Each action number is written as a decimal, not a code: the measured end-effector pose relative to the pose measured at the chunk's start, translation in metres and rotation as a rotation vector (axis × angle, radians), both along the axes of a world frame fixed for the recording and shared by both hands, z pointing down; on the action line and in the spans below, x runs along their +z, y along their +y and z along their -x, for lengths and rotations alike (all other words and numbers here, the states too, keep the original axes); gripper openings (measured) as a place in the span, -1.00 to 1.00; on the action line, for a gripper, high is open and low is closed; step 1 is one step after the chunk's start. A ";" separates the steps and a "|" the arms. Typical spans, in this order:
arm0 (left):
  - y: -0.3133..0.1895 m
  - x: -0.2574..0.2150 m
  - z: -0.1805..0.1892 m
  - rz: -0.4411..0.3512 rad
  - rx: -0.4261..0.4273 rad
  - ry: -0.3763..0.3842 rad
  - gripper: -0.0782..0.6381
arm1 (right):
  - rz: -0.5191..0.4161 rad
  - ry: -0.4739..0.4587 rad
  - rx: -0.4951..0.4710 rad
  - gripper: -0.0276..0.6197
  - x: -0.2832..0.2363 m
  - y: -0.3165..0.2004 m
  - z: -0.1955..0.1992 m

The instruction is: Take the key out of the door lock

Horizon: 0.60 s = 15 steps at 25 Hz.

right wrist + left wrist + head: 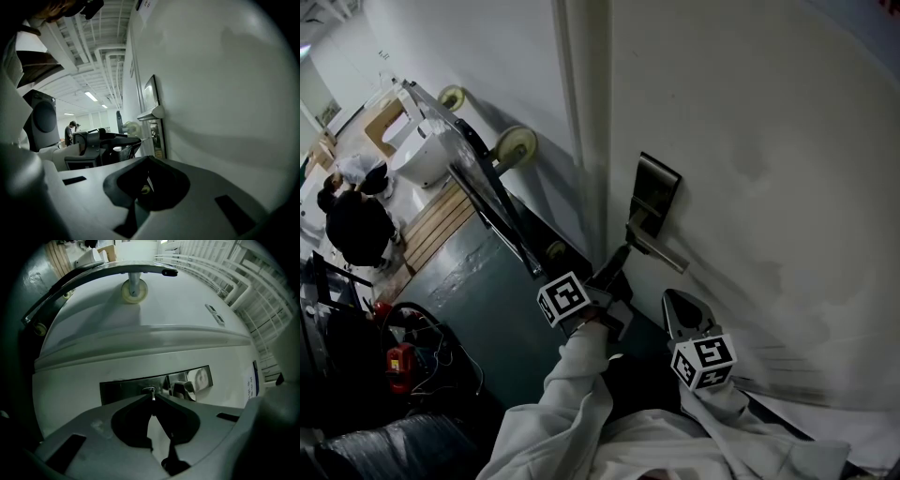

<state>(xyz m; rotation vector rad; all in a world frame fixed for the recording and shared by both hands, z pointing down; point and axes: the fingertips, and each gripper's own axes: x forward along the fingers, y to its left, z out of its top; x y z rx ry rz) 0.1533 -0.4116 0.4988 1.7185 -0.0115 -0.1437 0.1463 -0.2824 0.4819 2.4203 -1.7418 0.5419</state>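
Key extraction at the door: the small metal key (150, 391) sits in the keyhole of the dark lock plate (124, 390), just beside the lever handle (183, 389), and I have the tips of my left gripper (151, 397) pinched narrow on its exposed head. I hold that gripper square to the plate and in line with the key's shaft, because a straight pull should free it, while a skewed one could bind it in the cylinder or let the thin head slip from the pads. From the right gripper view a fine metal line spans from the left gripper's tips to the plate, so I judge the key is not yet out.

My right gripper (677, 302) hangs lower, close to the white door (750, 141) and apart from the lock, its jaws together on nothing. It has no part in this step, and I keep it clear of the handle so it cannot knock the lever or crowd the pull.

Further off, a wheeled trolley (478, 183) leans at the wall left of the door frame, and a person (354, 220) in dark clothes works across the room.
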 end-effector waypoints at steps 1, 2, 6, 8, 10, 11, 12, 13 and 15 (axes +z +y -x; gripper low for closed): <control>0.000 0.000 0.001 -0.002 0.000 0.001 -0.71 | -0.001 0.001 0.001 -0.75 0.000 0.001 0.001; 0.000 -0.001 0.002 -0.003 0.000 0.006 -0.71 | -0.002 0.003 0.001 -0.75 0.000 0.001 0.003; -0.001 -0.004 0.007 -0.008 -0.001 0.022 -0.71 | -0.007 0.007 0.006 -0.75 -0.001 0.005 0.006; -0.001 -0.002 0.010 -0.033 -0.002 -0.003 -0.71 | -0.008 0.009 0.008 -0.75 -0.002 0.006 0.007; -0.002 -0.002 0.014 -0.070 -0.003 -0.020 -0.71 | -0.010 0.011 0.006 -0.75 -0.002 0.006 0.009; -0.003 -0.004 0.016 -0.084 -0.004 -0.023 -0.71 | -0.011 0.012 0.004 -0.75 -0.003 0.005 0.009; -0.004 -0.005 0.017 -0.094 -0.005 -0.023 -0.71 | -0.012 0.013 0.002 -0.75 -0.003 0.005 0.010; -0.005 -0.006 0.019 -0.103 -0.007 -0.024 -0.71 | -0.013 0.013 -0.002 -0.75 -0.003 0.004 0.011; -0.008 -0.007 0.024 -0.131 -0.015 -0.032 -0.71 | -0.014 0.015 -0.010 -0.75 -0.004 0.003 0.013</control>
